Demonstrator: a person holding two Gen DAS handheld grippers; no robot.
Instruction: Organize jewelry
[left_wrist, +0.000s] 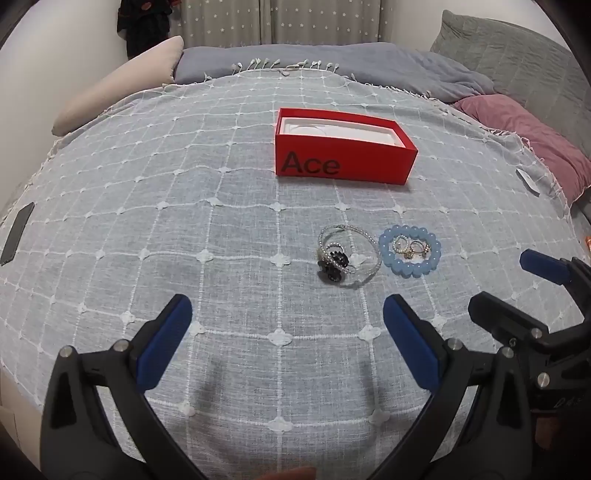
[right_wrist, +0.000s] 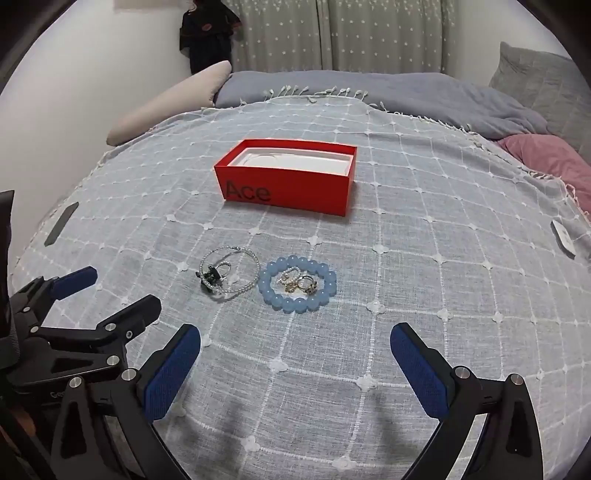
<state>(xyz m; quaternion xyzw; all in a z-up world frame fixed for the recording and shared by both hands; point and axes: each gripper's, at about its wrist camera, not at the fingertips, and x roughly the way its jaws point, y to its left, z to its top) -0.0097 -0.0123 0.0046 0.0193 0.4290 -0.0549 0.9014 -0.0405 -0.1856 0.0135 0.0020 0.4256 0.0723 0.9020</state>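
Right wrist view: blue bead bracelet (right_wrist: 297, 284) lies flat on the bed throw (right_wrist: 406, 295), ahead of the right gripper (right_wrist: 295, 363) and roughly centred between its two blue pads, apart from both. A cluster of small rings (right_wrist: 299, 283) sits inside the bead loop. Just beside it on the left, a thin pearl-strand bracelet (right_wrist: 229, 275) with a dark flower piece (right_wrist: 211, 277) inside its loop; whether the two bracelets touch cannot be told. Right jaws spread wide, holding nothing.

Left wrist view: pearl-strand bracelet (left_wrist: 349, 254) and dark flower piece (left_wrist: 333, 264) lie ahead of the left gripper (left_wrist: 288, 326), slightly right of its midline; blue bead bracelet (left_wrist: 410, 251) further right, beyond the line of the right-hand pad. Left jaws also spread wide, holding nothing.

Red open box (right_wrist: 288, 181), marked "Ace", white inside, stands well beyond the jewelry toward the far edge of the throw. Bare throw lies between jewelry and box, and between jewelry and both sets of pads.

Dark flat object (right_wrist: 61, 223) near the throw's left edge; white card-like item (right_wrist: 563, 236) near the right edge. Pillows at the far side and right.

Both grippers sit side by side at the near edge, angled down toward the throw; right gripper (left_wrist: 532, 291) shows at the right margin of the left view, and left gripper (right_wrist: 110, 295) at the left margin of the right view.
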